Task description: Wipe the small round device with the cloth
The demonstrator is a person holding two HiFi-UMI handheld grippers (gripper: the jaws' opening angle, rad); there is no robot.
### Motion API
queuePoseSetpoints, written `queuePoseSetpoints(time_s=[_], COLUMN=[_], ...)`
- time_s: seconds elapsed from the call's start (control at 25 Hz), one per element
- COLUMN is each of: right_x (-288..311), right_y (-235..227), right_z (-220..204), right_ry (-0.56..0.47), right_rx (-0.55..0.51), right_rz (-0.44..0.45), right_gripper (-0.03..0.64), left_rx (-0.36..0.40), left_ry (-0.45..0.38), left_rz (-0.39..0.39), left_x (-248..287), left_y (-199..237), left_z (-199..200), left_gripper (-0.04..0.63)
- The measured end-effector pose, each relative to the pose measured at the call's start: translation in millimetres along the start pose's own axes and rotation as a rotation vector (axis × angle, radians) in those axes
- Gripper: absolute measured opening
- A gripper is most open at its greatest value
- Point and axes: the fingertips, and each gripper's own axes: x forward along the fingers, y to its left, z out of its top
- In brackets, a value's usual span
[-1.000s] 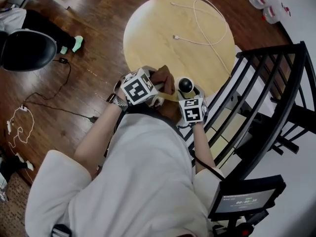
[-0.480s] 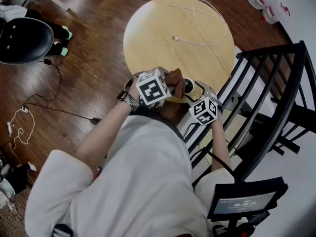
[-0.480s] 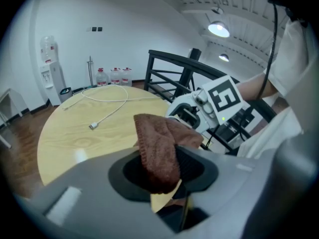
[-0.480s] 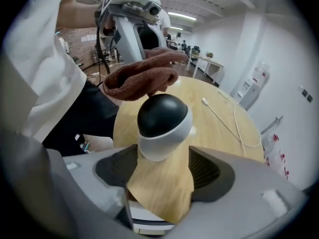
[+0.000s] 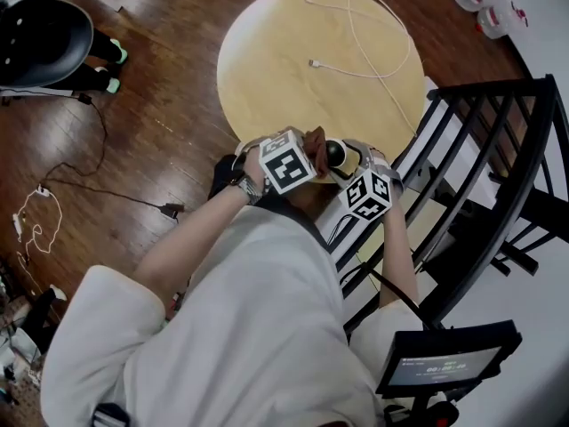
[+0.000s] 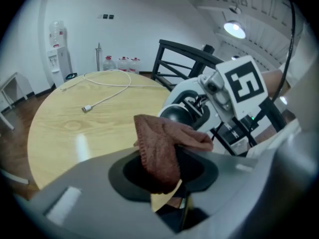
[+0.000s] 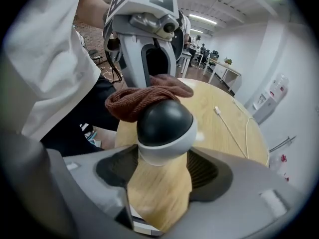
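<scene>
Tabletop of pale round wood [image 5: 284,69] filled the head view, with a thin white cable [image 5: 378,56] looped on it. Both grippers met at its near edge.

In the left gripper view, the left gripper [image 6: 164,169] pinched a rust-brown knitted cloth [image 6: 160,146], which draped against a small round device [image 6: 175,114].

In the right gripper view, the right gripper [image 7: 162,161] clamped the device's smooth white base, its glossy black dome touching the cloth.

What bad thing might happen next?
The device is gripped by the right gripper near the edge of the table; a hard rub might push it out and onto the floor. The left gripper pinches only one end of the cloth, so it might slip free.
</scene>
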Motion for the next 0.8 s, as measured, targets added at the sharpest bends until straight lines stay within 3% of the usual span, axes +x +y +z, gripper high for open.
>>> queuePoseSetpoints(time_s=[0.16, 0.4, 0.6, 0.8], right_x=[0.9, 2.9, 6.6, 11.1], right_y=[1.6, 3.9, 6.9, 8.3], right_z=[1.7, 3.4, 5.6, 2.5], right_ry=[0.001, -0.011, -0.009, -0.004], right_rx=[0.008, 0.034, 0.051, 0.107], right_rz=[0.012, 0.030, 0.040, 0.052], right_gripper=[0.305, 0.304, 0.304, 0.304], left_rx=[-0.031, -0.182, -0.188, -0.106], left_ry=[0.035, 0.122, 0.141, 0.216], left_rz=[-0.005, -0.024, -0.025, -0.011], left_x=[12.6, 19.0, 27.6, 33.5], left_y=[2.9, 15.9, 19.1, 17.4], left_z=[-11.4, -38.7, -44.2, -49.9], left_gripper=[0.146, 0.146, 0.149, 0.144])
